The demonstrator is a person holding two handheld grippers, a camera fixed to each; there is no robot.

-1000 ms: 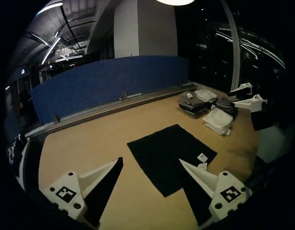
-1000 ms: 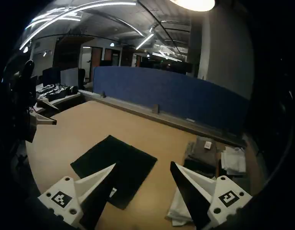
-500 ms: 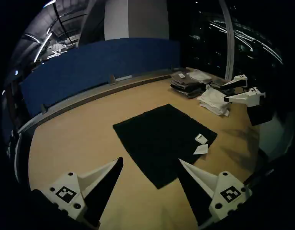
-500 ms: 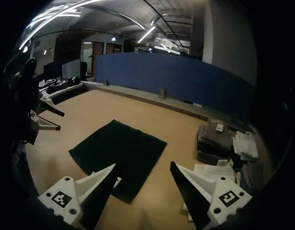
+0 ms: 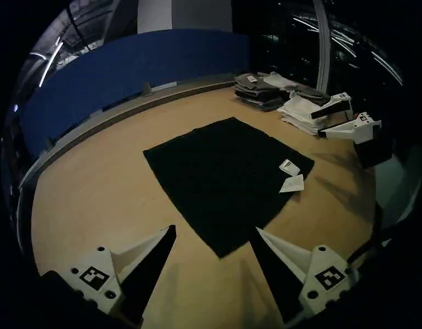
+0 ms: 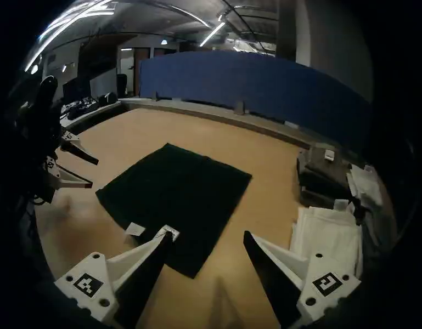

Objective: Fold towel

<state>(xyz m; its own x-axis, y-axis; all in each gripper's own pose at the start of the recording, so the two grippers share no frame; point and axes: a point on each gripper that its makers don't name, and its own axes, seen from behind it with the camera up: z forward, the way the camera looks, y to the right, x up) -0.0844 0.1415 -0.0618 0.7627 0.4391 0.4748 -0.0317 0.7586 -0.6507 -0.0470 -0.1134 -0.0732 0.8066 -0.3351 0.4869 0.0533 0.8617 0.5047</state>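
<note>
Towel (image 5: 221,175) is lying spread flat on the wooden table (image 5: 101,186), apparently as a single layer with no fold showing. Judging the task as not begun, with every fold left to make.

Left gripper (image 5: 215,228) is hovering above the towel's near corner, fingers spread wide and holding nothing. Two white tags (image 5: 292,183) are sitting on the cloth by its right corner. Right gripper (image 6: 207,234) is likewise hanging empty with fingers apart, poised over the tagged near edge. Folded stacks (image 5: 298,109) are sitting at the far right, well clear of the towel.

Orientation: the towel is lying diagonal to both cameras, one corner pointing at the left gripper. The outline is reading nearly square. The long axis seems to be running from the near edge toward the blue partition (image 5: 128,71), but this is uncertain.
</note>
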